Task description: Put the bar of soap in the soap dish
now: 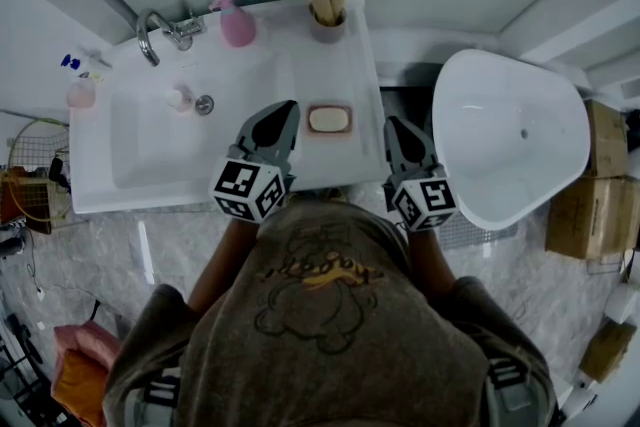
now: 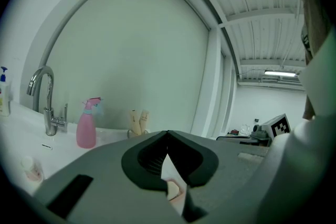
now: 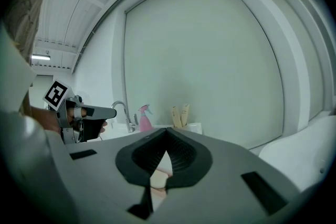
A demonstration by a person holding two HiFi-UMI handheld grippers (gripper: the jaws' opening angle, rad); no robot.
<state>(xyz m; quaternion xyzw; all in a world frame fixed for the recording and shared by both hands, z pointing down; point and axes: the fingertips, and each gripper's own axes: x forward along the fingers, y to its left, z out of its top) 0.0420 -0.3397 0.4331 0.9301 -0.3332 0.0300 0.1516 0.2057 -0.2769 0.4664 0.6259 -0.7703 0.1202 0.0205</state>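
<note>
A pale bar of soap lies in a pink soap dish on the right side of the white sink counter. My left gripper hovers just left of the dish, jaws together and empty. My right gripper sits just right of the counter's edge, also shut with nothing held. In the left gripper view the jaws of the left gripper meet at the tip, and a bit of the soap shows below them. The right gripper view shows the right gripper closed, with the soap beneath.
A chrome faucet, a pink spray bottle and a cup of tubes stand along the counter's back. A small bottle lies in the basin. A white tub and cardboard boxes are at the right.
</note>
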